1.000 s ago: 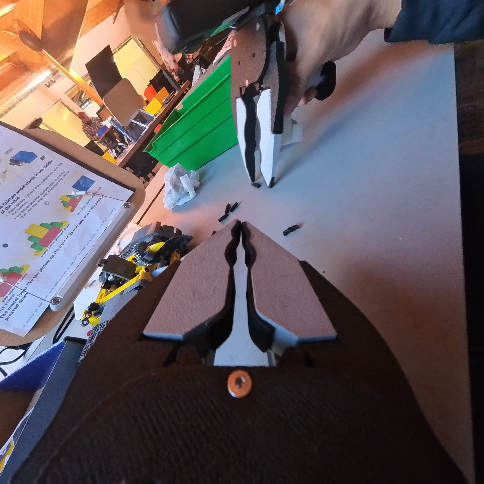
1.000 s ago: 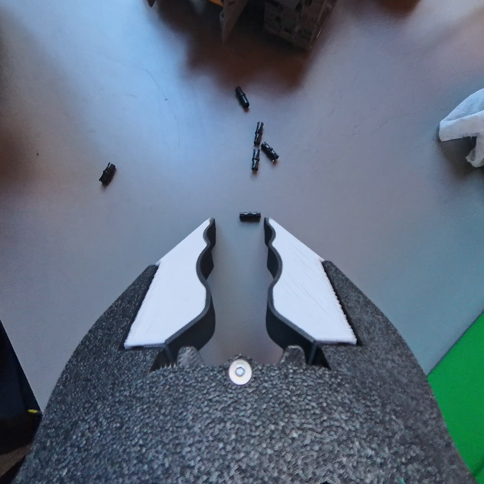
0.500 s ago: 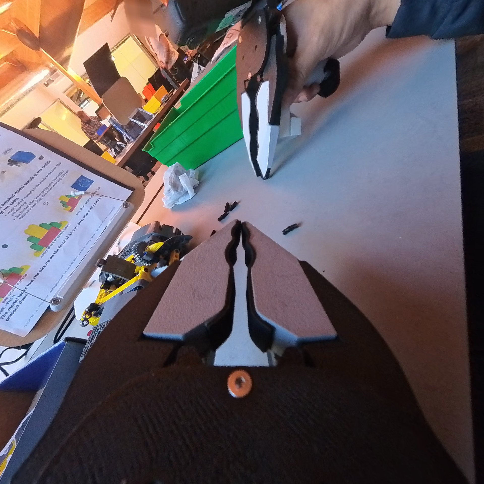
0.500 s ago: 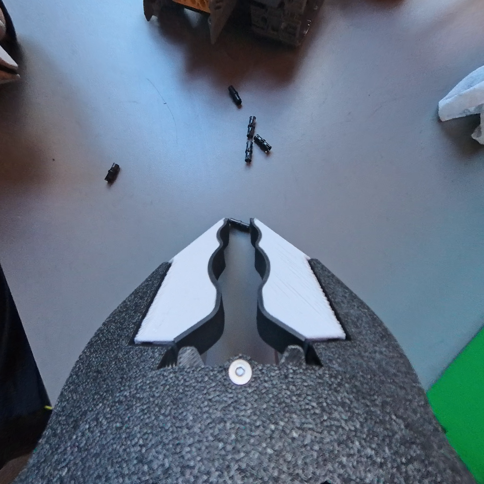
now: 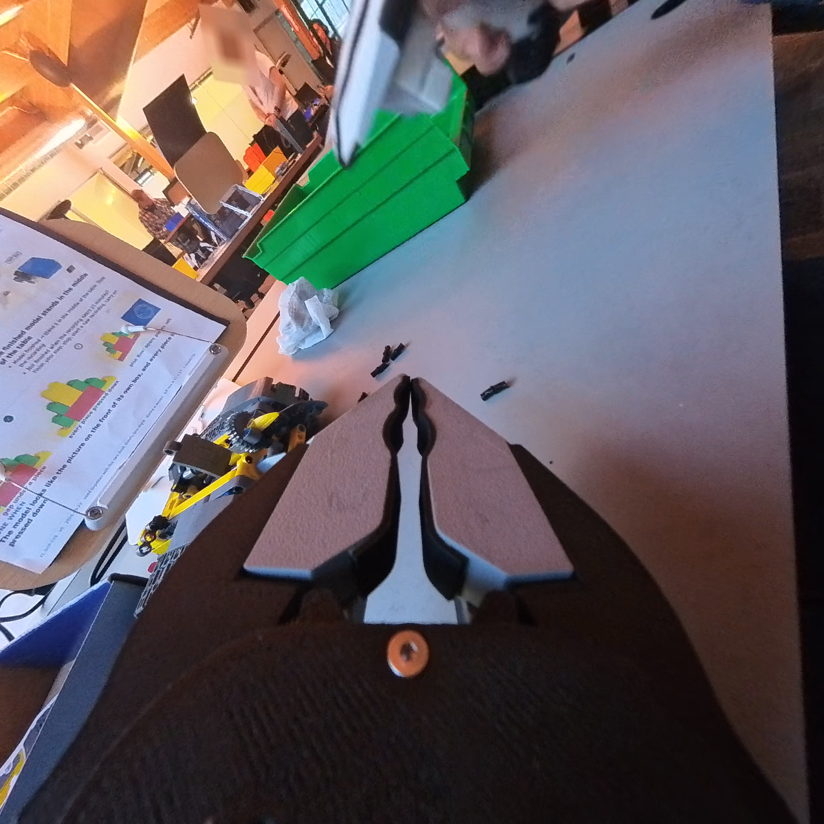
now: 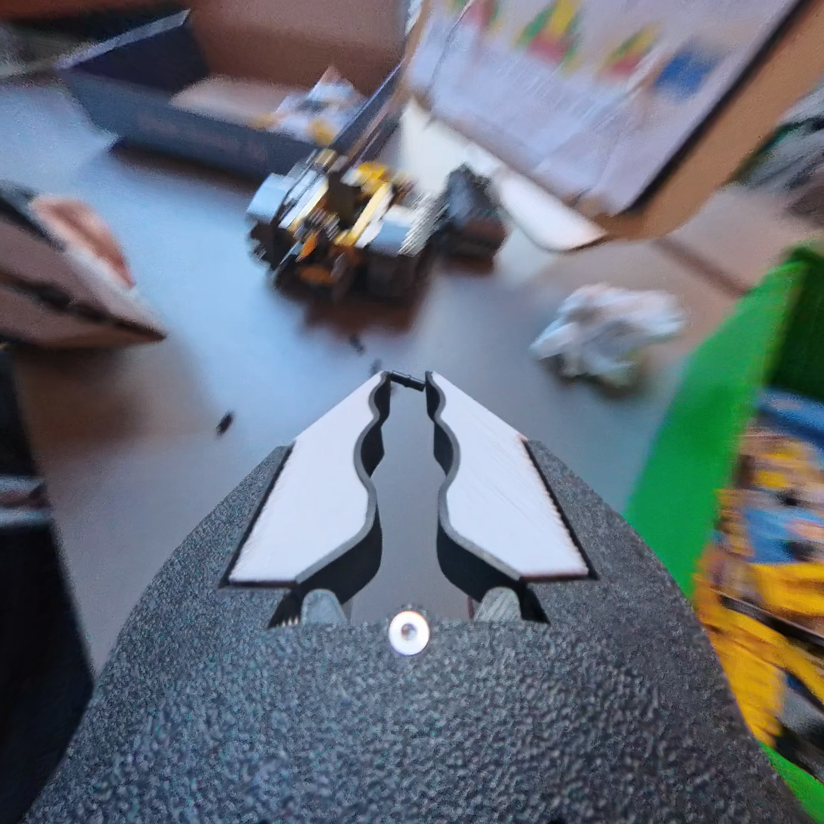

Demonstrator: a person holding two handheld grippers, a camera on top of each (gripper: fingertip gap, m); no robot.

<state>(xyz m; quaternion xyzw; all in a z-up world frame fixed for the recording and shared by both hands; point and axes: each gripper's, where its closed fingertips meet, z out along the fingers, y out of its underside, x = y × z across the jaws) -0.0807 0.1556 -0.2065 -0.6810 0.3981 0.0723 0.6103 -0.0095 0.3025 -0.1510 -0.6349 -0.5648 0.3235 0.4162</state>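
The pale grey counter fills the frame's right side, with green plastic bins at upper centre. A yellow-and-grey brick model sits left of centre. The left tool is closed, empty. The right tool pinches a small black connector pin at its tips, mid-frame.

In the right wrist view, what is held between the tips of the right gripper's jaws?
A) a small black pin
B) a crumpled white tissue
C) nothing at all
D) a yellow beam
A: the right gripper has its jaws closed on a small black pin that spans the gap at their tips, while the crumpled tissue lies apart on the table.
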